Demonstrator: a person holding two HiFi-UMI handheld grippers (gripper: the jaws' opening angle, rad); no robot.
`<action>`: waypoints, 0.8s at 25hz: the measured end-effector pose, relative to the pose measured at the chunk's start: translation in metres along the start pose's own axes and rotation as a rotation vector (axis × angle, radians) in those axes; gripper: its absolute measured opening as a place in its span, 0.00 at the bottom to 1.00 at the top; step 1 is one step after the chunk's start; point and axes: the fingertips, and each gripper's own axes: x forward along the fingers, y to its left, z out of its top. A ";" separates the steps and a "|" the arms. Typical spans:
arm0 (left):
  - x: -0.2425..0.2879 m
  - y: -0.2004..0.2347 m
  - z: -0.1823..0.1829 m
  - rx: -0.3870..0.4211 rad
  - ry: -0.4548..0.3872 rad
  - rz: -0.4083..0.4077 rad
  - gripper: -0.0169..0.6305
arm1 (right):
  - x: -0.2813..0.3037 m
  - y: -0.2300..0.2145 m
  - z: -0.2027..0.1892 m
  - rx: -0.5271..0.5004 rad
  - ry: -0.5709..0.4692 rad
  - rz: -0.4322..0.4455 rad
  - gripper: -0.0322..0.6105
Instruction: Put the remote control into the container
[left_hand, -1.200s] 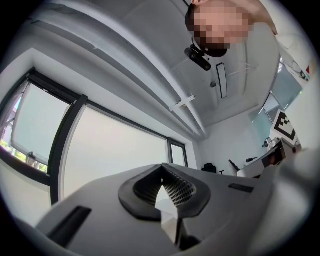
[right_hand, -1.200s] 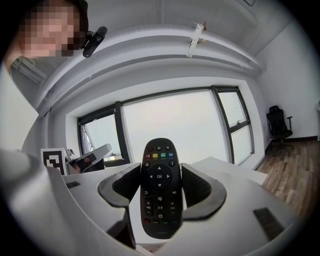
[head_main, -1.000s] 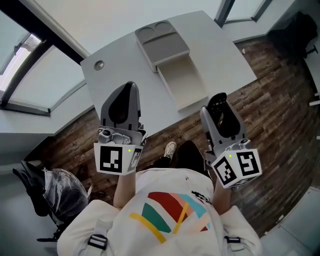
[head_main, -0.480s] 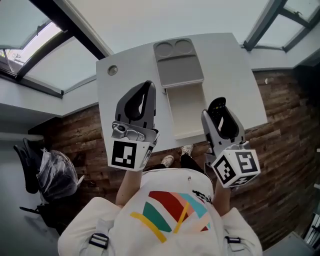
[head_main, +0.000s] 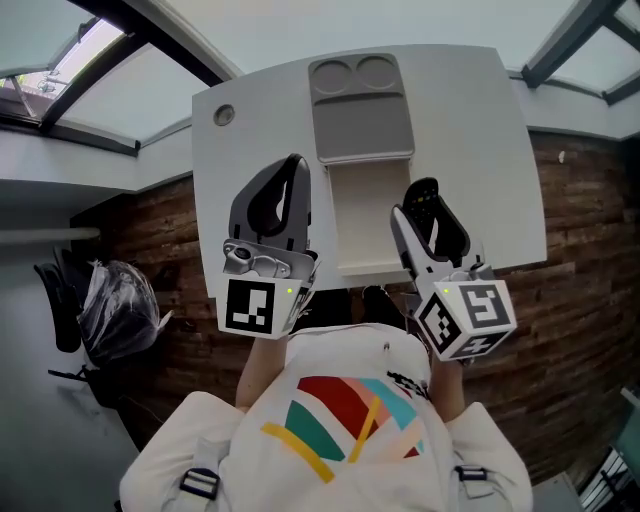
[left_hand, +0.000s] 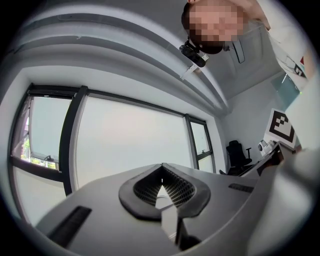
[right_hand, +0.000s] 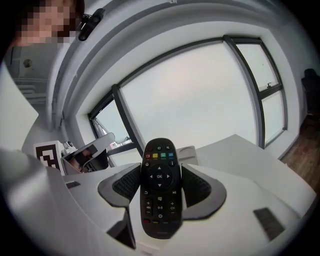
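The container is a pale open tray (head_main: 370, 215) with a grey lid (head_main: 361, 118) folded back beyond it, and it lies on the white table (head_main: 480, 130). My right gripper (head_main: 425, 190) is shut on the black remote control (head_main: 428, 207), just right of the tray's near end. In the right gripper view the remote control (right_hand: 159, 187) stands upright between the pads, buttons facing the camera, and the right gripper (right_hand: 160, 170) points slightly down. My left gripper (head_main: 296, 165) hovers left of the tray. In the left gripper view the left gripper (left_hand: 161, 170) has its tips together and holds nothing.
A round hole (head_main: 223, 115) sits in the table's far left corner. Dark window frames (head_main: 150, 40) run behind the table. A black chair with a bag (head_main: 115, 315) stands on the wood floor at the left. The table's near edge passes under both grippers.
Both grippers have moved forward from above the floor to above the table, now flanking the tray. The right one still holds the remote control.
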 end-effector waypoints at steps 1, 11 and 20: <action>0.000 0.002 -0.006 0.000 0.010 0.006 0.04 | 0.006 -0.001 -0.005 0.007 0.019 0.000 0.45; 0.002 0.045 -0.038 -0.087 0.028 0.023 0.04 | 0.062 0.009 -0.072 0.008 0.239 -0.054 0.45; 0.002 0.064 -0.084 -0.158 0.106 0.013 0.04 | 0.094 0.006 -0.105 -0.043 0.367 -0.119 0.45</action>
